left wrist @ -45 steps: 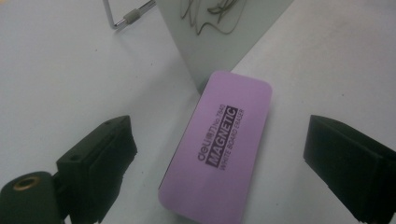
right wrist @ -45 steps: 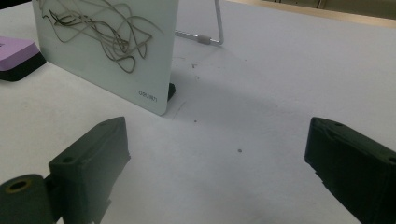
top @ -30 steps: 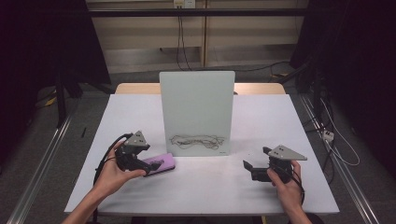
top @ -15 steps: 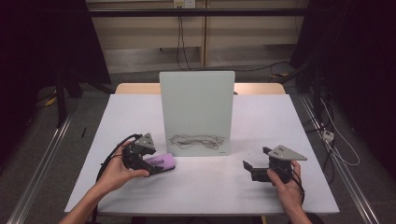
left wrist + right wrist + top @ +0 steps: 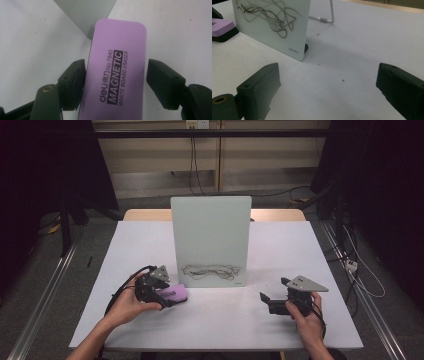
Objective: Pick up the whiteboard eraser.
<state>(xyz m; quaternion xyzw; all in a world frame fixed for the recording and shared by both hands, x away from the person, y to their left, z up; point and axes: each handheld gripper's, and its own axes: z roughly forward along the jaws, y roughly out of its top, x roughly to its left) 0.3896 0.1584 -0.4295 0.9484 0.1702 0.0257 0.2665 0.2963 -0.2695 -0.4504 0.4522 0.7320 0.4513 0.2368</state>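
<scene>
L gripper (image 5: 116,85) jaws just closing round purple eraser (image 5: 117,67), one pad touching; R gripper (image 5: 332,92) open

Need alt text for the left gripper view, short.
A purple whiteboard eraser printed "MAGNETIC WHITE BOARD ERASER" lies between the left claw jaws, which have just been closing: one pad touches its side, the other stands just off it. Beneath is a white table.

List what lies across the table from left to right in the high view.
left gripper → purple eraser → upright whiteboard with scribbles along its foot → right gripper
</scene>
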